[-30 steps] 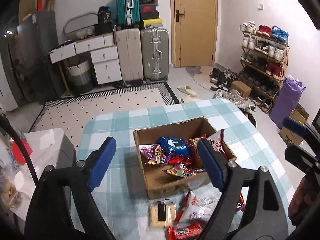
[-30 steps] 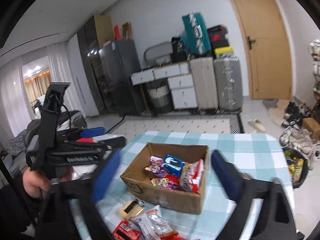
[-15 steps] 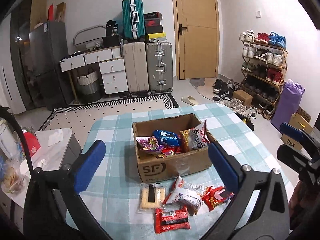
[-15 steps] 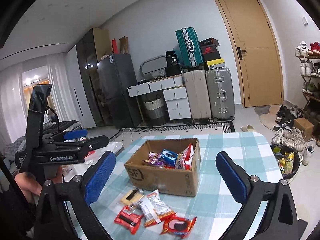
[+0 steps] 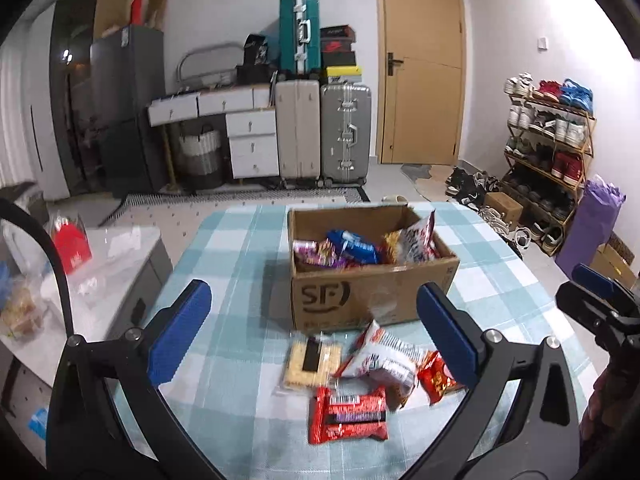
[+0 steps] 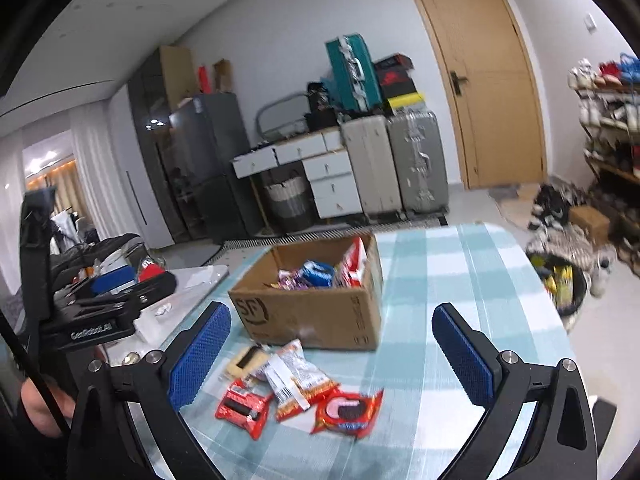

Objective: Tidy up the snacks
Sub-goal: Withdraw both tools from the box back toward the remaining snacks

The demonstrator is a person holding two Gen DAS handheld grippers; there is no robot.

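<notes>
Suitcases and a door stand far behind a checked table. Some snacks already sit in the cardboard box. Four more wait on the cloth just near it: a cracker pack, a white bag, a red bar and a small red pack. The left gripper and right gripper are both spread wide, holding nothing. The white bag partly covers the small red pack, and the writing is too blurry to read.

Brown cardboard box on teal-and-white checked tablecloth; red wrapper nearby.
</notes>
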